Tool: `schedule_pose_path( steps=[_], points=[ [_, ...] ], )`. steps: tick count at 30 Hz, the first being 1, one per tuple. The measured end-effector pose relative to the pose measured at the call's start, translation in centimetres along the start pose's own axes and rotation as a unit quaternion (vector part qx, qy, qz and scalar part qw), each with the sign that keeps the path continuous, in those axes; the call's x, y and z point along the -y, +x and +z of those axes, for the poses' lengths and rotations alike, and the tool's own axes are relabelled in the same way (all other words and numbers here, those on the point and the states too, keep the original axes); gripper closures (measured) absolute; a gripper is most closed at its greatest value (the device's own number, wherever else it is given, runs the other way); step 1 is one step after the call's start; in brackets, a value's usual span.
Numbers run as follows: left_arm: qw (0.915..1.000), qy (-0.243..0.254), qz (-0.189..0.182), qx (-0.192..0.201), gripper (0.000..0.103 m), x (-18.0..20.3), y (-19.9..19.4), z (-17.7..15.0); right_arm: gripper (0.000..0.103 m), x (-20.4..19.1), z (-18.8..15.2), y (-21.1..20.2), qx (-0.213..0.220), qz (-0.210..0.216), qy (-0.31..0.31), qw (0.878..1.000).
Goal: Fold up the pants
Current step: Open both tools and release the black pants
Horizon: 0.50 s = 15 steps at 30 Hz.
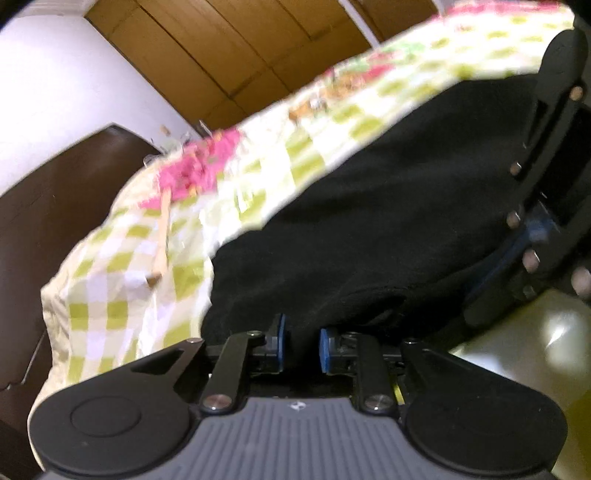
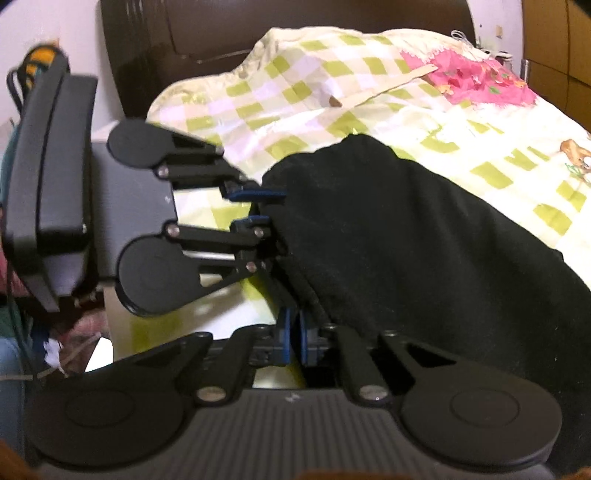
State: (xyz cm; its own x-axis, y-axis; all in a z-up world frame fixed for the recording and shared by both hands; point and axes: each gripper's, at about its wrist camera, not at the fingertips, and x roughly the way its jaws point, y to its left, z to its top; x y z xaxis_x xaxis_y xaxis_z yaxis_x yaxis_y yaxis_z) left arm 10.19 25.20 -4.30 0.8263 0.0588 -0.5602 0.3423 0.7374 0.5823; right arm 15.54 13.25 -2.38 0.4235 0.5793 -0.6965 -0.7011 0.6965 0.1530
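The black pants (image 1: 388, 206) lie on a bed with a green-and-white checked cover (image 1: 122, 266); they also show in the right wrist view (image 2: 424, 236). My left gripper (image 1: 302, 345) is shut on a fold of the pants' near edge, seen from the side in the right wrist view (image 2: 260, 208). My right gripper (image 2: 295, 339) is shut on the pants' edge close beside it, and shows at the right in the left wrist view (image 1: 517, 258). The cloth hides the fingertips of both.
A dark brown headboard (image 2: 221, 33) stands behind the bed. A pink patterned cloth (image 2: 476, 79) and a flat wooden stick (image 2: 388, 88) lie on the cover. Wooden wardrobe doors (image 1: 221, 48) stand beyond the bed. Cables and clutter (image 2: 22, 92) sit at the left.
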Motion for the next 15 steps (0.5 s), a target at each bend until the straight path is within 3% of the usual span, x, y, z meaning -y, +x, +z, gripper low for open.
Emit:
schedule_pose_path(
  steps=[3, 4, 7, 9, 11, 15],
  points=[
    [0.9998, 0.013, 0.001, -0.015, 0.068, 0.4, -0.1, -0.6, 0.102, -0.6, -0.5, 2.0, -0.035, 0.028, -0.005, 0.999],
    [0.9998, 0.011, 0.003, -0.014, 0.068, 0.2, -0.7, -0.7, 0.101, -0.8, -0.6, 1.6, -0.028, 0.03, -0.007, 0.999],
    [0.9996, -0.01, 0.011, -0.022, 0.068, -0.8, -2.7, -0.8, 0.099, 1.6, 0.5, -2.5, 0.018, 0.074, 0.065, 0.995],
    [0.9994, -0.018, 0.021, -0.021, 0.068, -1.5, -3.9, -0.4, 0.096, 4.3, 1.4, -5.6, 0.054, 0.063, 0.089, 0.993],
    [0.9993, -0.031, 0.022, -0.007, 0.068, -1.9, -4.7, 0.8, 0.085, 8.3, 2.1, -8.1, 0.08, 0.026, 0.113, 0.99],
    [0.9955, -0.08, -0.031, 0.04, 0.068, -0.9, -4.2, 4.7, 0.077, 16.3, 1.9, -9.1, 0.084, -0.025, 0.175, 0.981]
  ],
)
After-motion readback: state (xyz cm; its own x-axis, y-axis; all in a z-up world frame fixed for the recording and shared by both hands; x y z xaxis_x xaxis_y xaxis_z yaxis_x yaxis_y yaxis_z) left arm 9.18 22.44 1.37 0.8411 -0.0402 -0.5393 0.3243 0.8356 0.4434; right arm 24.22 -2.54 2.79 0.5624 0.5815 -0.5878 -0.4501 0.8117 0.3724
